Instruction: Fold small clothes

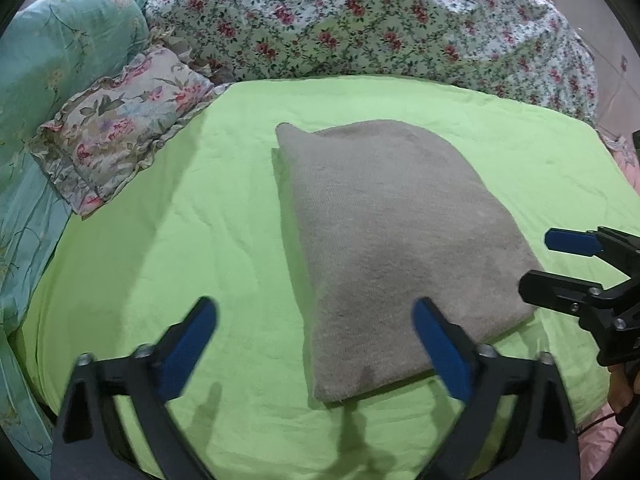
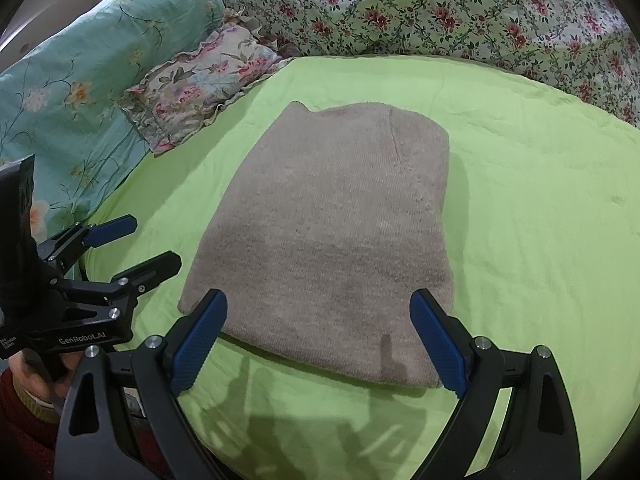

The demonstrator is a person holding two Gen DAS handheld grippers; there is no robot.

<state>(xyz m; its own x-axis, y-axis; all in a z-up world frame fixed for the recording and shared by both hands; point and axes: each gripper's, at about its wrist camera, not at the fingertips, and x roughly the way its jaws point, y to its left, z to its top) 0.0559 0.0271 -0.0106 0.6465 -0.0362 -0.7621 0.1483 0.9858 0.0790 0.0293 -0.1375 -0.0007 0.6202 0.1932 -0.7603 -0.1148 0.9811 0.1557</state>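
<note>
Left wrist: fingers [image 1: 204, 312] wide apart, empty.

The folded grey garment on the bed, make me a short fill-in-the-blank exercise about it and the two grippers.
1. The folded grey garment lies on a ____ sheet.
2. The jaws of the left gripper and the right gripper are both ____.
3. The ruffled floral pillow rests at the sheet's far ____ corner.
4. The number of grippers gripping the garment is ____.

Missing words: green; open; left; zero
</note>
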